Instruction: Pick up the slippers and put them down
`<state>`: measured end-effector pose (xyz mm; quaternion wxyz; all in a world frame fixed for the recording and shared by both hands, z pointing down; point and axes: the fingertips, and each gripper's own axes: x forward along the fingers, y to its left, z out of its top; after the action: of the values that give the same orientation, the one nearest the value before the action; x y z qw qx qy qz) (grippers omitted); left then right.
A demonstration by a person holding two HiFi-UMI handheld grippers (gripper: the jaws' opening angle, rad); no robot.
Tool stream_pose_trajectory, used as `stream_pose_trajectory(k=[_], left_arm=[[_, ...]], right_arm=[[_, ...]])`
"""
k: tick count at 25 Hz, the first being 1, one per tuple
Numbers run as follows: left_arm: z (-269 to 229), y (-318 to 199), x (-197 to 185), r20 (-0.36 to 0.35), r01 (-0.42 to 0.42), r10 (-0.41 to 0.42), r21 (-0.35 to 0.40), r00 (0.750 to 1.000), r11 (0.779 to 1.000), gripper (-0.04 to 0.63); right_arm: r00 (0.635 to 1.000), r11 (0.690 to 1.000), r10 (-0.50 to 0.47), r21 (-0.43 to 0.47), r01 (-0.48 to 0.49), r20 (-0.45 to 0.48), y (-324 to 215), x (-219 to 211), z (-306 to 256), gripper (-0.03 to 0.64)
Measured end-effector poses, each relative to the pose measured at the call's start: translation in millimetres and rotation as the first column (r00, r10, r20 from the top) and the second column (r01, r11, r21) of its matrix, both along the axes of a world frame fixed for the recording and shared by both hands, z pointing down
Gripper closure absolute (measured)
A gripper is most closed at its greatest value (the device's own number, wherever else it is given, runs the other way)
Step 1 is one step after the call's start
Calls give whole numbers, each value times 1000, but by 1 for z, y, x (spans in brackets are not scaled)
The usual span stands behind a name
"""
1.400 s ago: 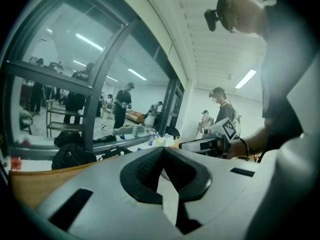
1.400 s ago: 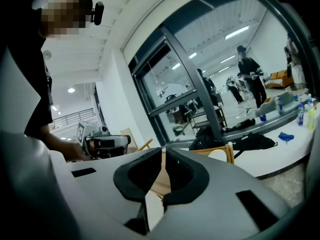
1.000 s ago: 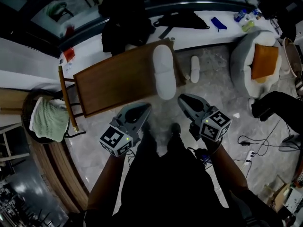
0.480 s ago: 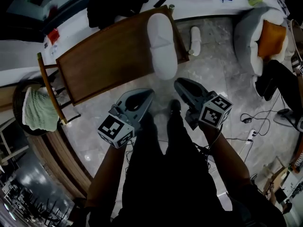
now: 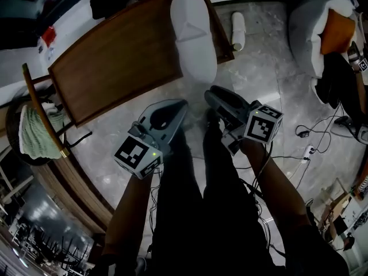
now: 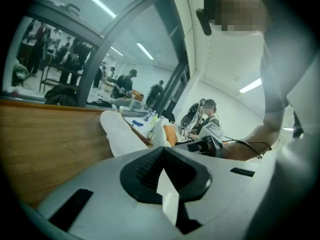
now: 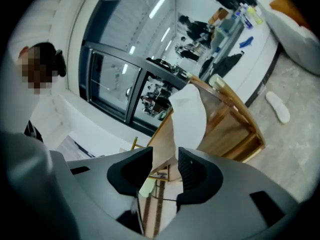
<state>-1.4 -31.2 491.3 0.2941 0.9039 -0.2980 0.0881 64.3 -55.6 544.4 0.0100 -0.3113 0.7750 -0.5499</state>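
A white slipper [image 5: 192,30] lies on the wooden table [image 5: 115,68], its toe hanging over the near edge. A second white slipper [image 5: 237,30] lies on the floor beyond the table's right corner. My left gripper [image 5: 172,111] hangs in front of the table edge, and its pads meet with nothing held [image 6: 162,151]. My right gripper [image 5: 215,99] hangs just below the table slipper's toe. Its jaws are opening with nothing between them [image 7: 165,156]. Through the gap I see the table slipper [image 7: 190,116], and the floor slipper [image 7: 277,106] lies far right.
A chair with a green towel [image 5: 40,134] stands left of the table. A white seat with an orange cushion [image 5: 328,27] is at the far right. Cables and a power strip [image 5: 305,151] lie on the marble floor. The person's legs fill the foreground.
Both grippers have sunk lower in front of the table. The table and its slipper now sit nearer and larger in the head view. The right gripper has rolled.
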Motion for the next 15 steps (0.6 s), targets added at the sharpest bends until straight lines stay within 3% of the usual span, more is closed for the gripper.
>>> stream_pose_trajectory(k=[4, 15], left_arm=[[17, 1, 2, -6, 5, -5, -13, 1000, 1000, 588], [51, 11, 7, -19, 7, -8, -53, 1000, 999, 588]], right_arm=[[994, 991, 66, -125, -55, 84, 0, 4, 21, 455], [969, 984, 76, -175, -36, 233, -10, -8, 43, 399]])
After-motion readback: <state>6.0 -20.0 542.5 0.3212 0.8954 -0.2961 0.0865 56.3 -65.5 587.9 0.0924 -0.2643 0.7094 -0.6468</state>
